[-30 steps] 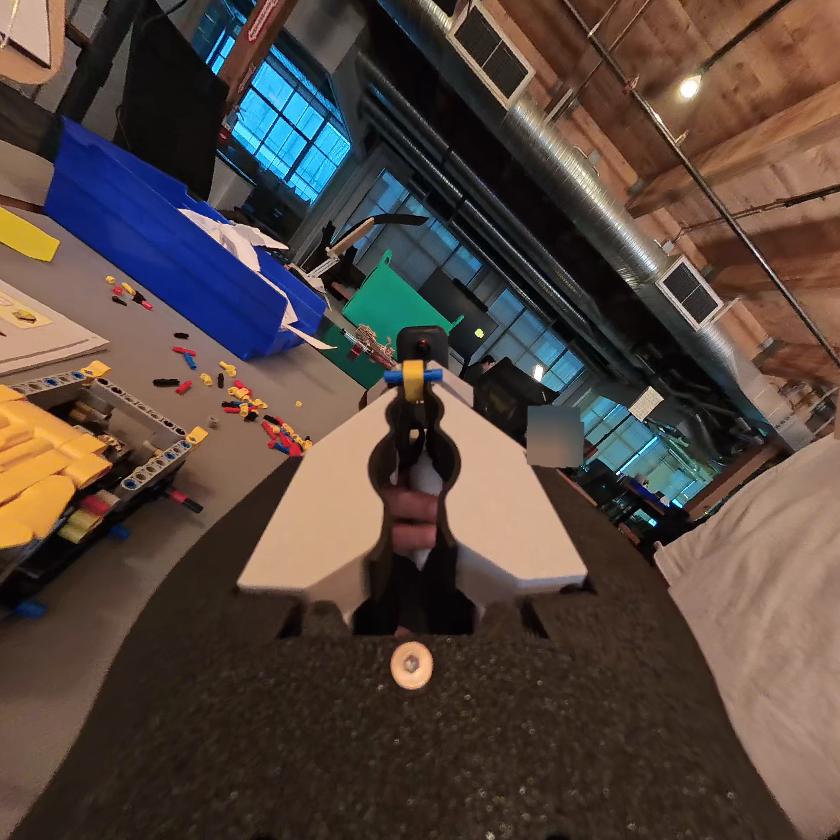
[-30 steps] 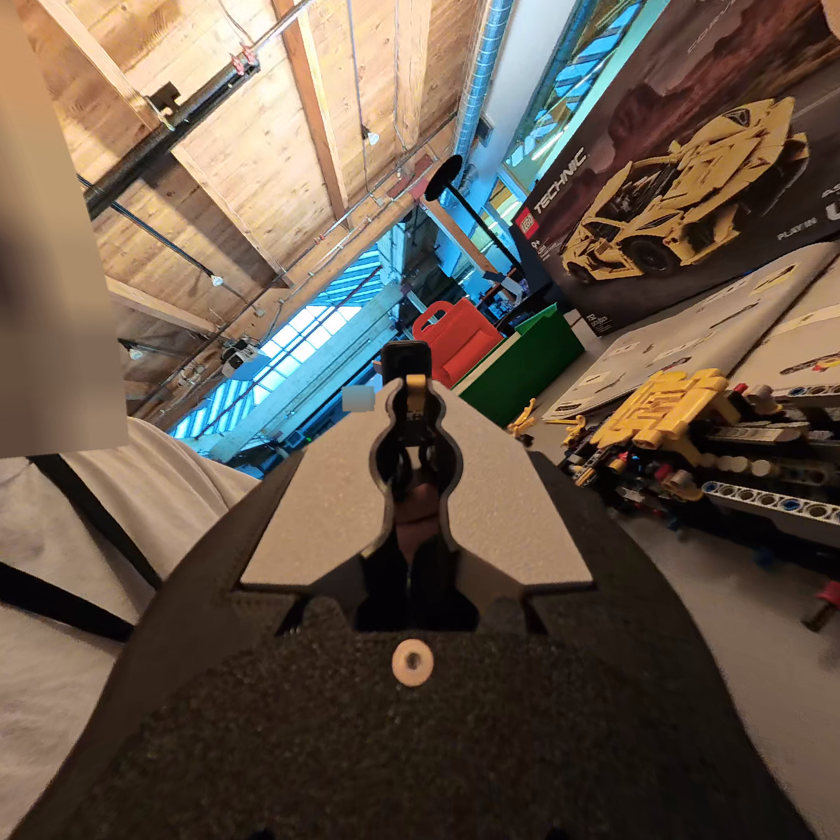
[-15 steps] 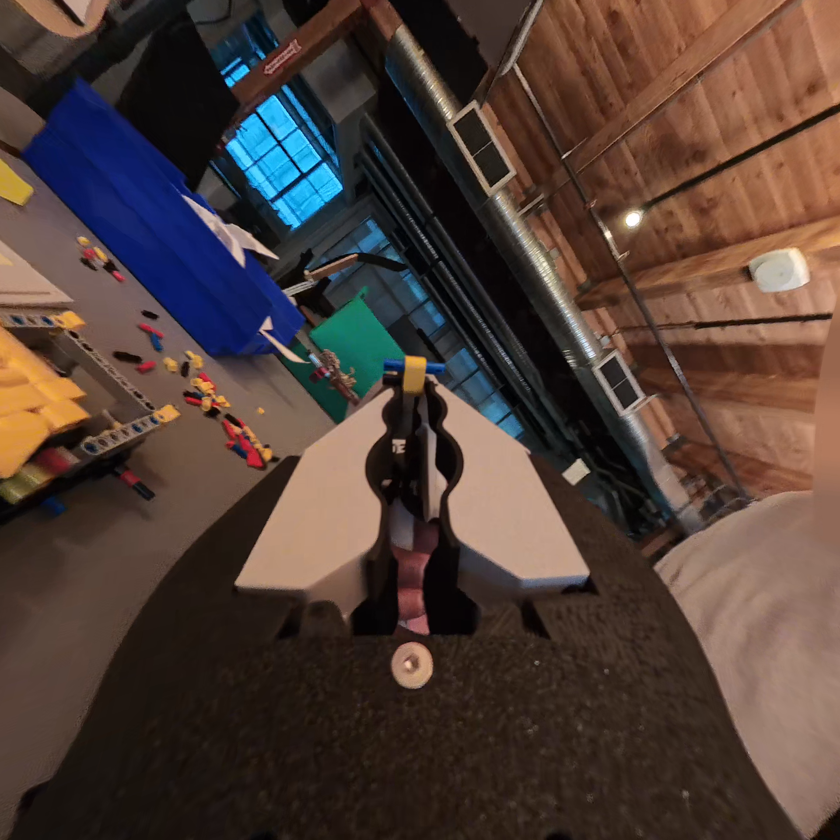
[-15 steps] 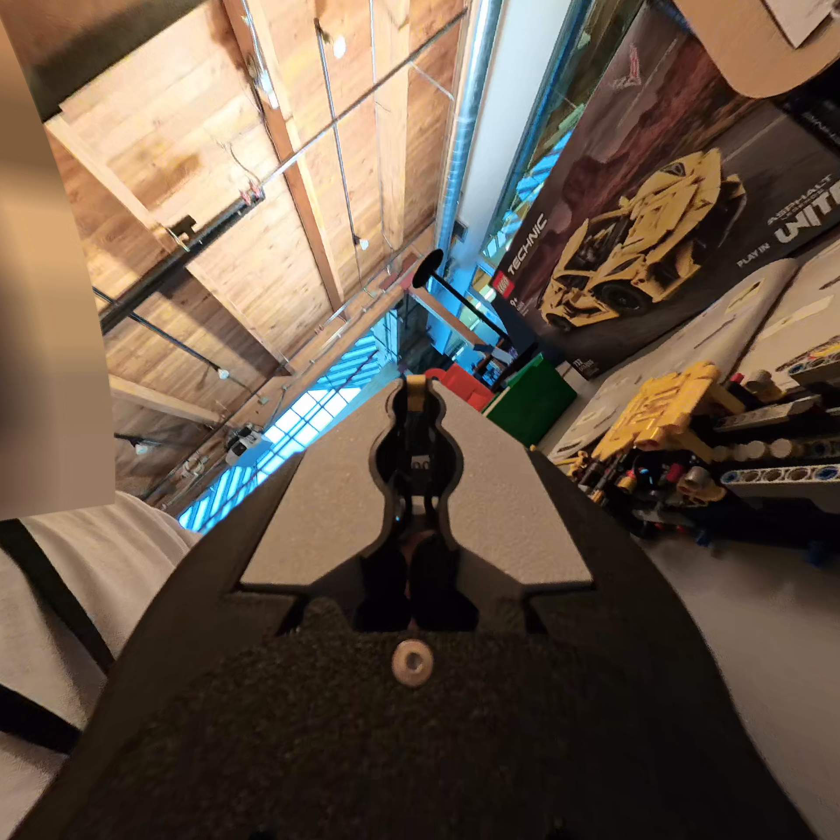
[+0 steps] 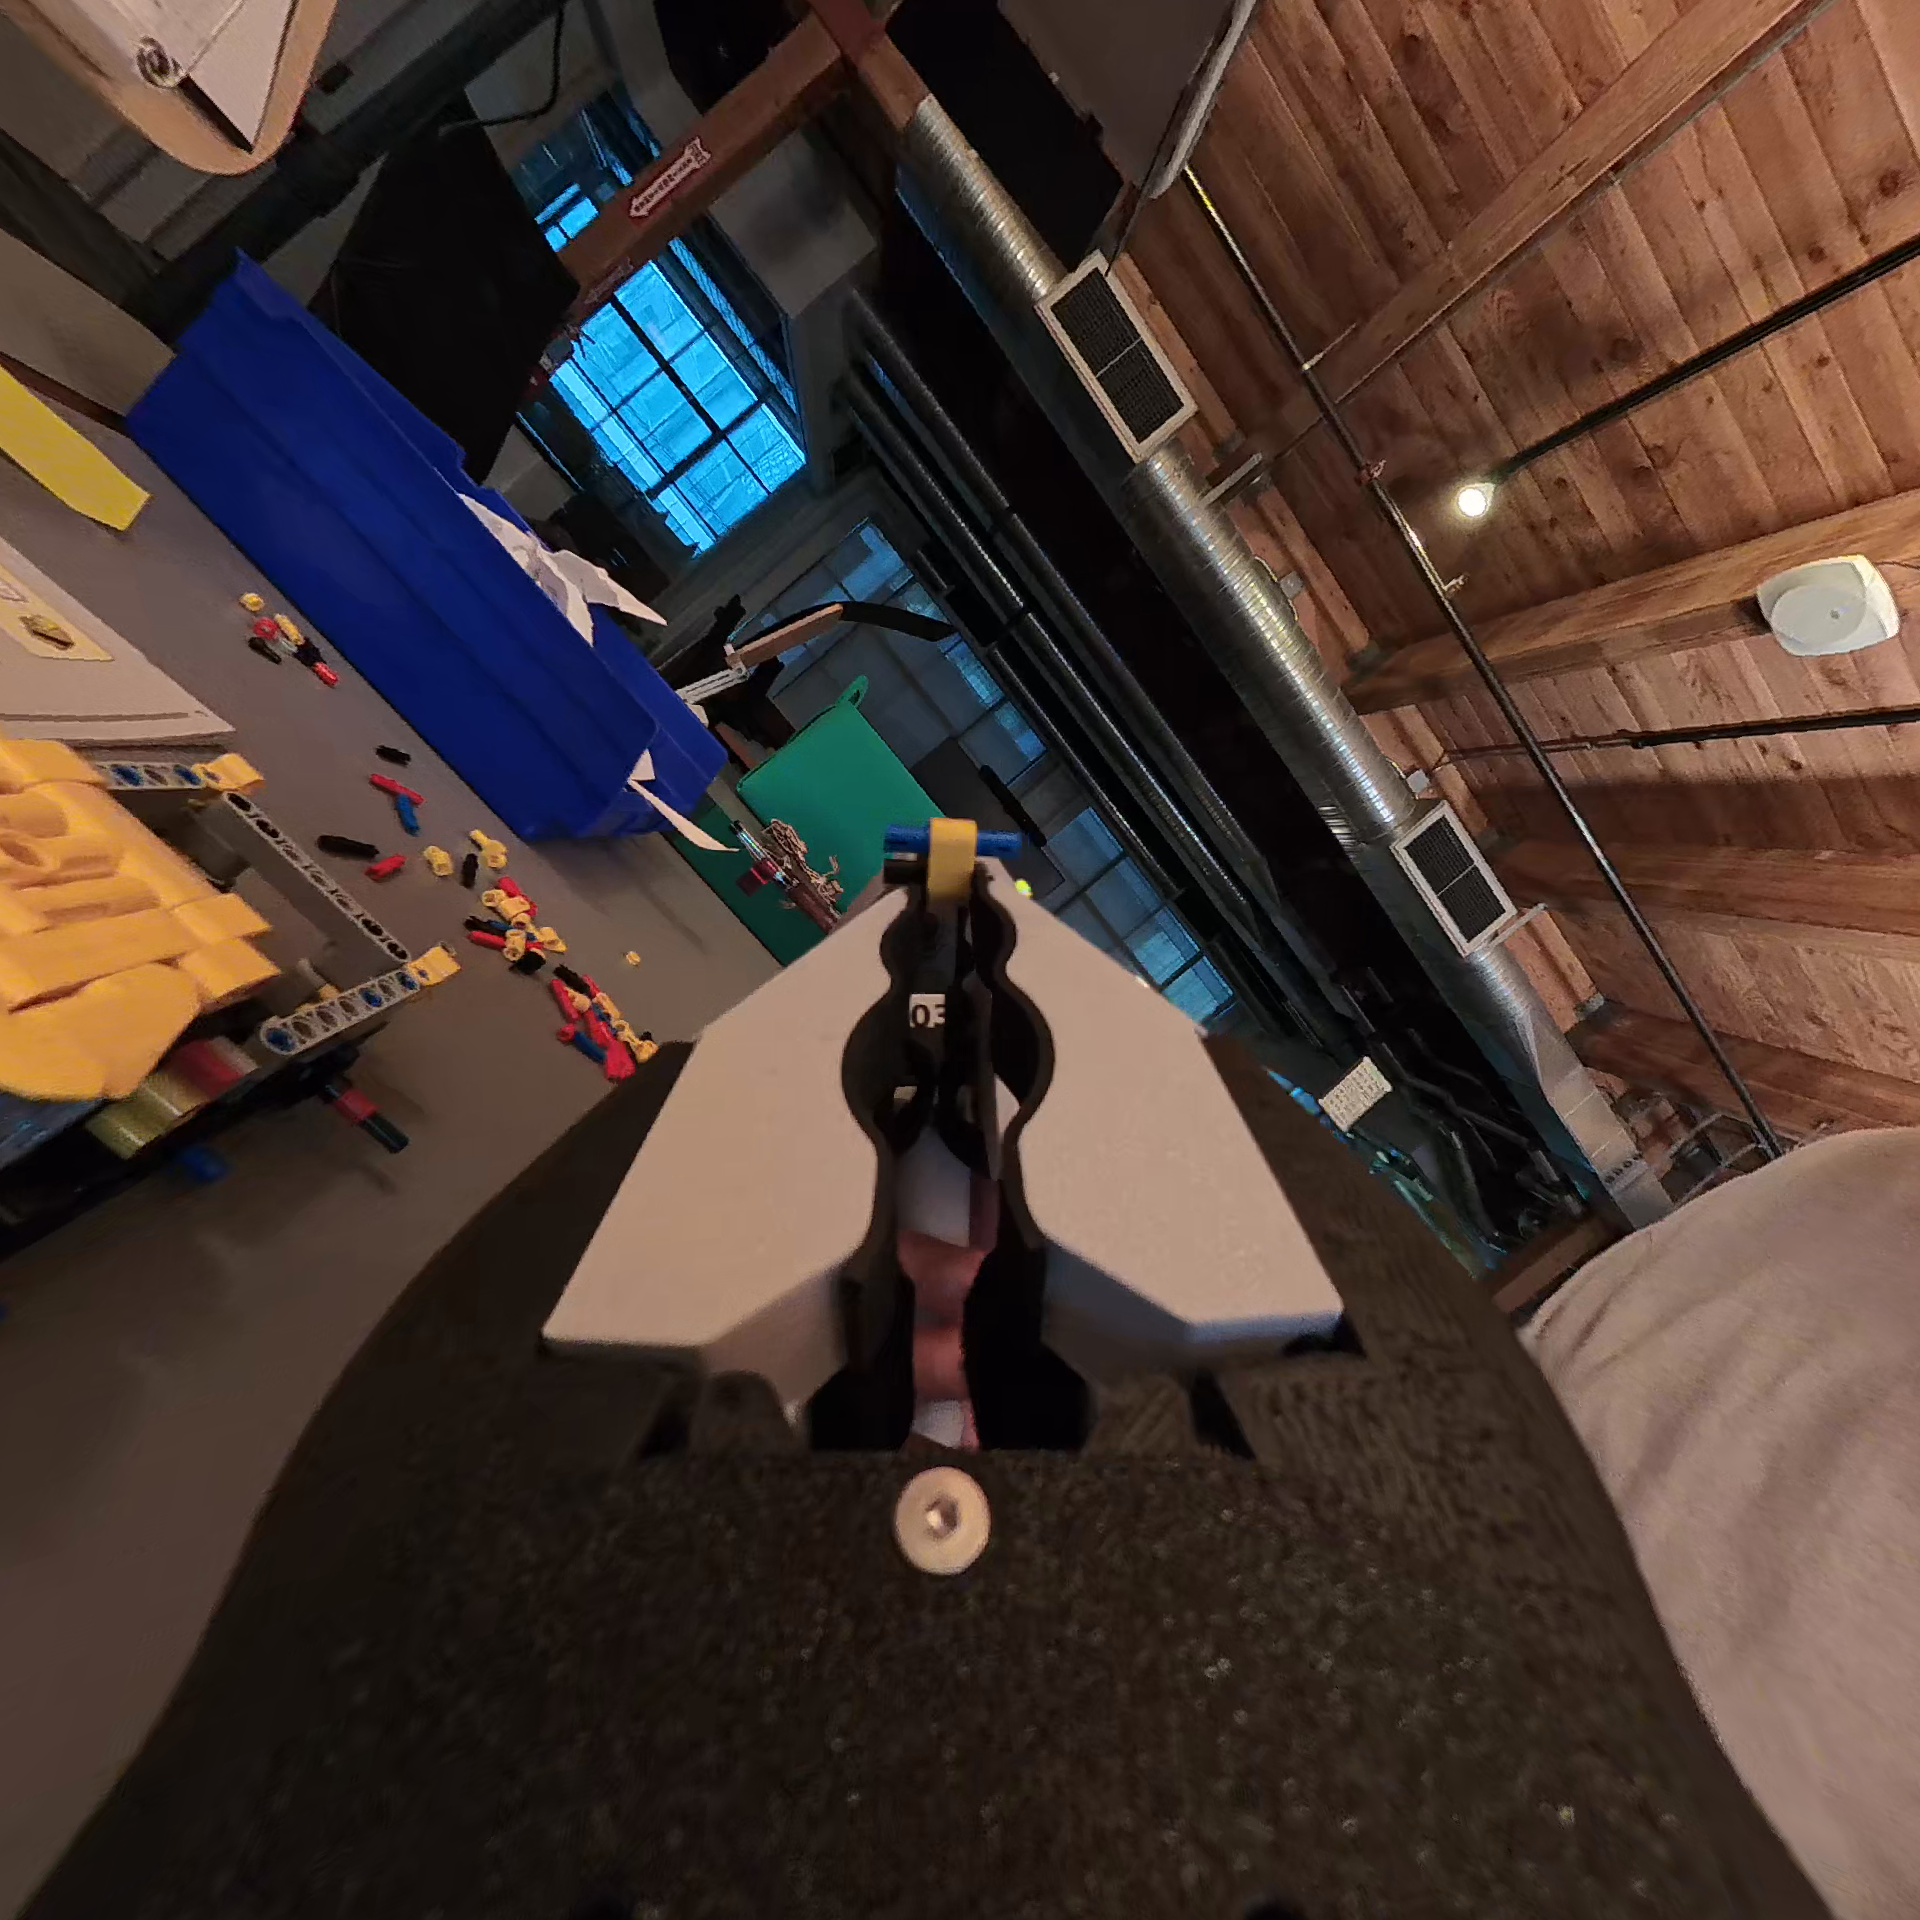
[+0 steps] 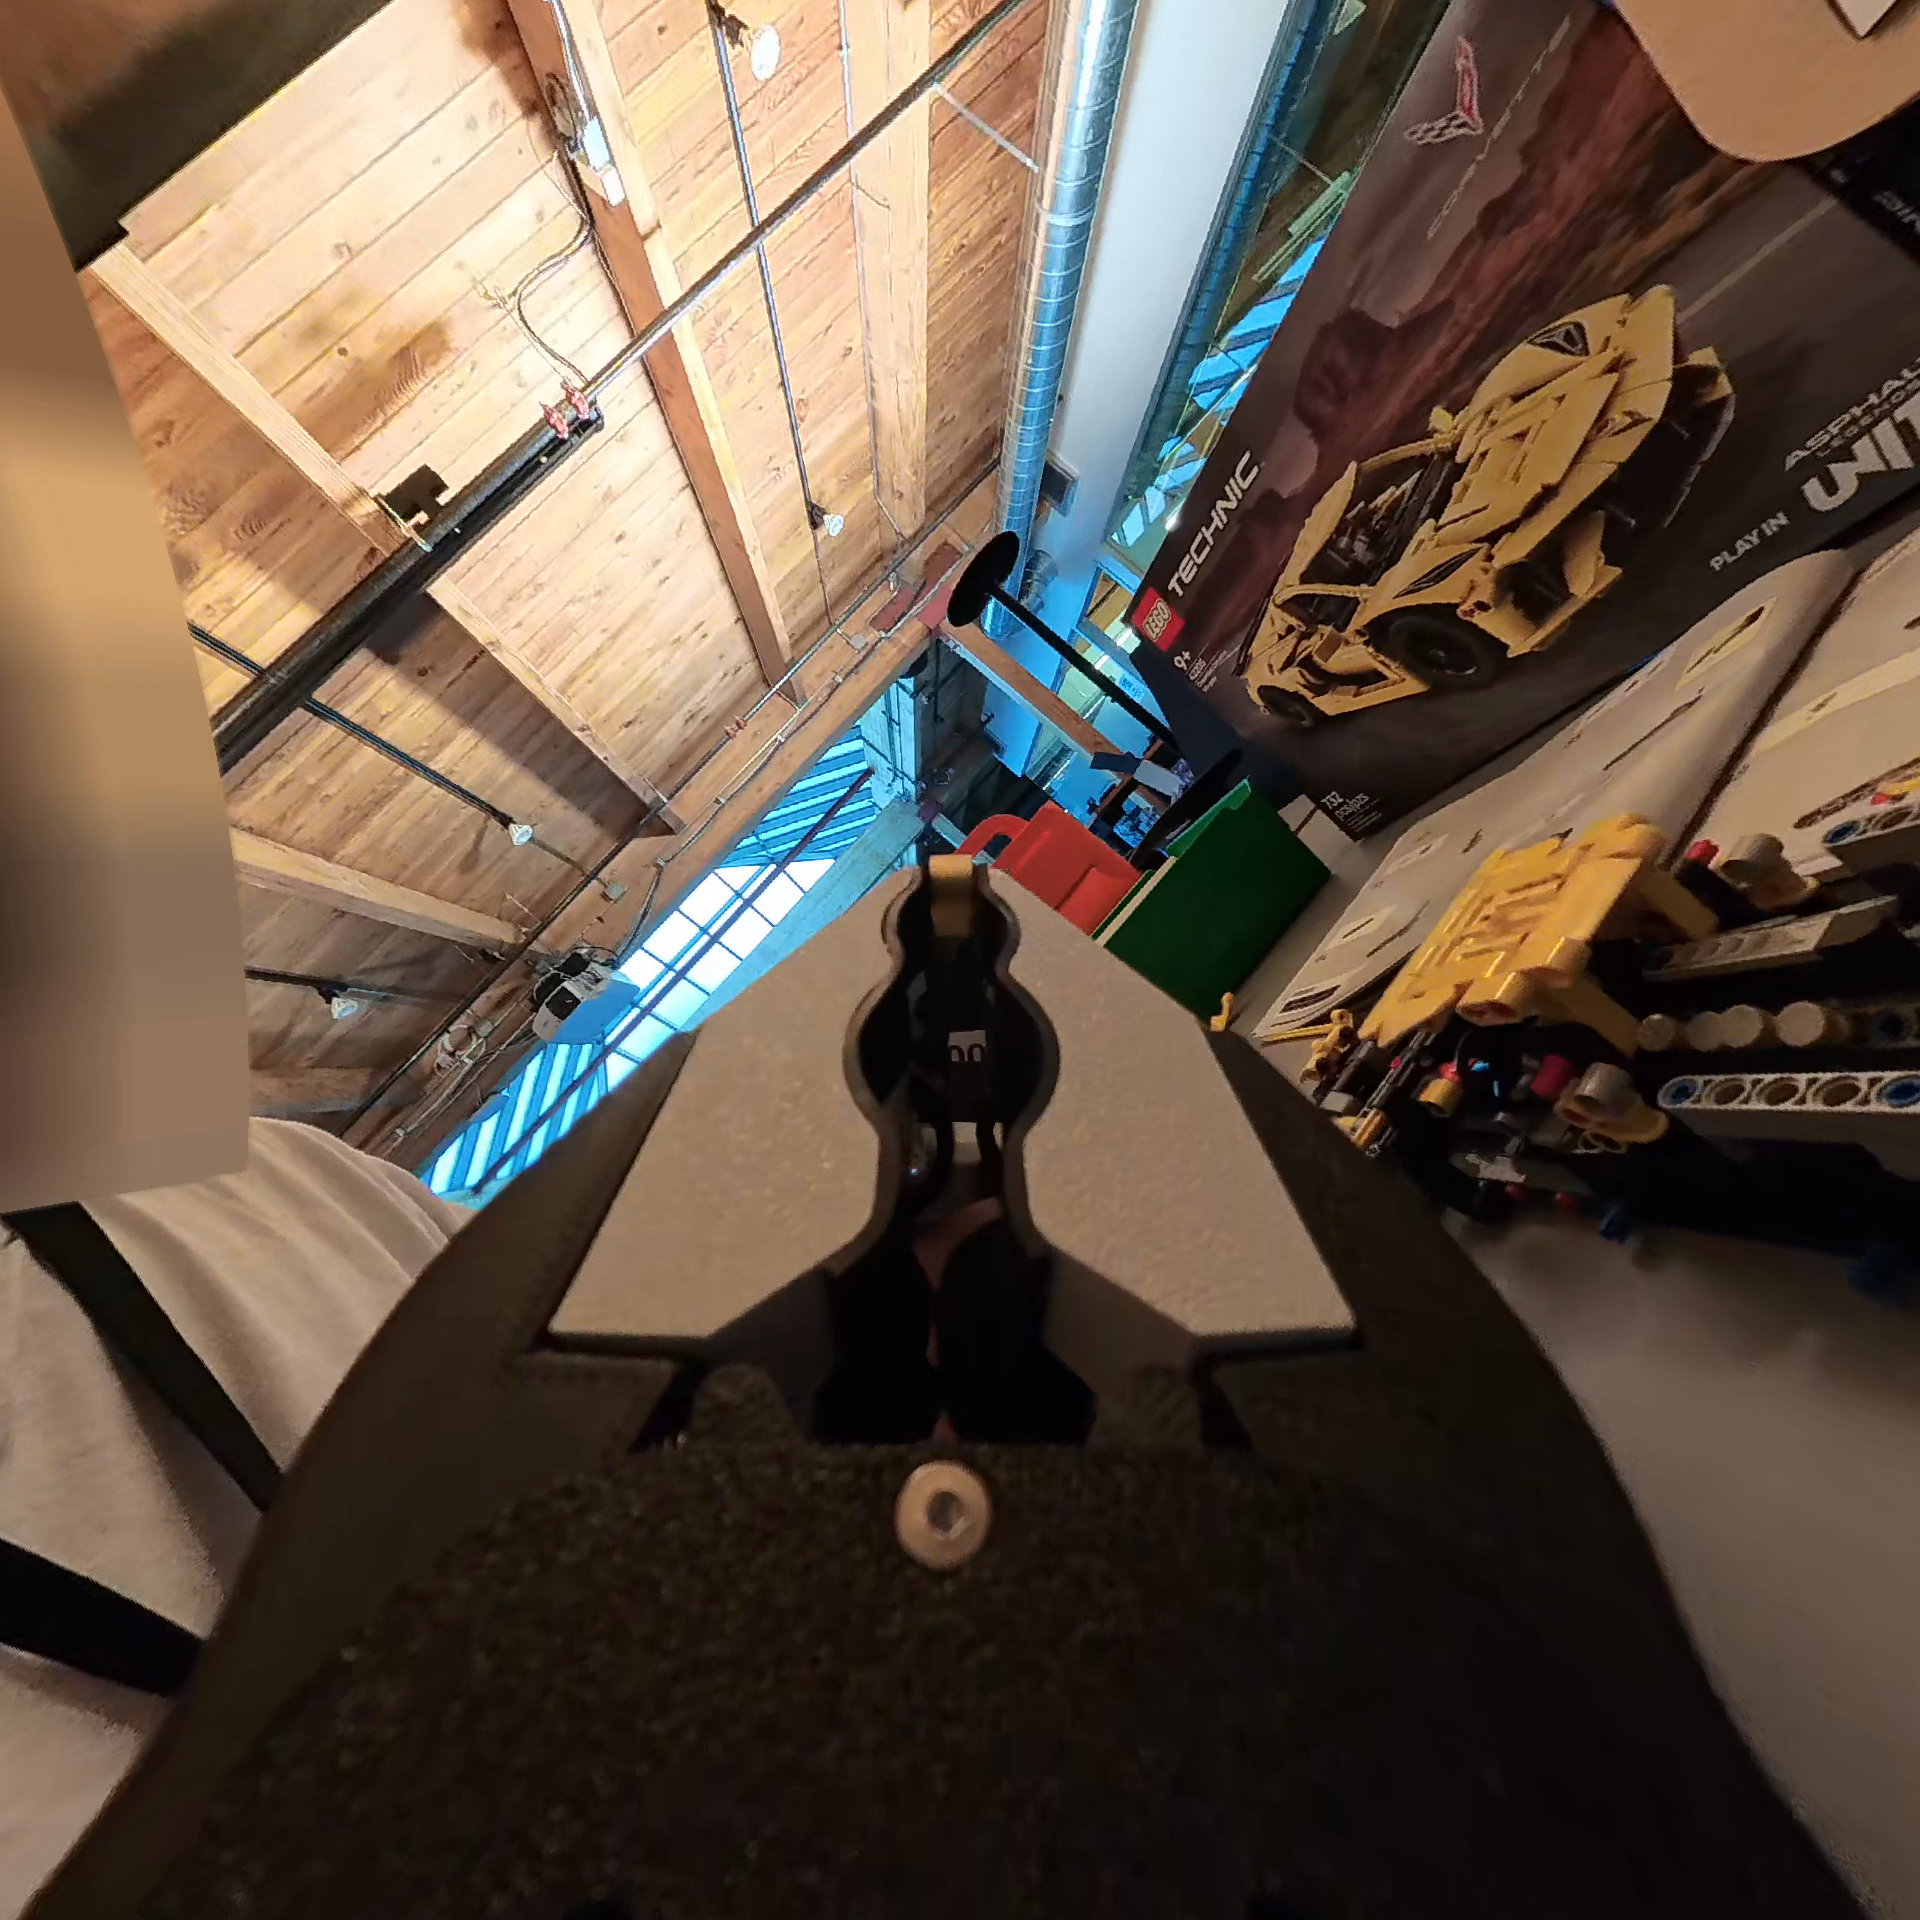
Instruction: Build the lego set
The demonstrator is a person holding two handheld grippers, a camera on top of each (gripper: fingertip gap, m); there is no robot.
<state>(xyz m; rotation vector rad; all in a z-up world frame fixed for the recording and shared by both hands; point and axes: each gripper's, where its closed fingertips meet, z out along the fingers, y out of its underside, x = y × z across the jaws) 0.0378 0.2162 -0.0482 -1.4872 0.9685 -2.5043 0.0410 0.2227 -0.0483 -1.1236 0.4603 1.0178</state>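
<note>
My left gripper (image 5: 948, 883) is shut on a small yellow connector (image 5: 952, 858) with a blue pin (image 5: 1001, 840) through it, held up in the air and tilted toward the ceiling. My right gripper (image 6: 950, 888) is shut on a small yellow piece (image 6: 950, 883), also raised and tilted up. The part-built yellow and grey lego car lies on the grey table, at the left of the left wrist view (image 5: 114, 935) and at the right of the right wrist view (image 6: 1558, 997). Loose red, yellow, blue and black pins (image 5: 520, 935) lie scattered on the table.
A blue bin (image 5: 395, 582) with white paper stands behind the loose pins, a green bin (image 5: 831, 800) beyond it. The set's box (image 6: 1538, 436) stands upright at the back, instruction booklets (image 6: 1662, 707) in front of it. A green box (image 6: 1216, 914) and a red container (image 6: 1060, 862) stand farther off. A person's white clothing (image 6: 156, 1403) is close. The grippers are tip to tip, or close to it.
Both grippers have tilted and shifted in the air while staying shut on their pieces. The car sits farther left and larger in the left wrist view than half a second ago.
</note>
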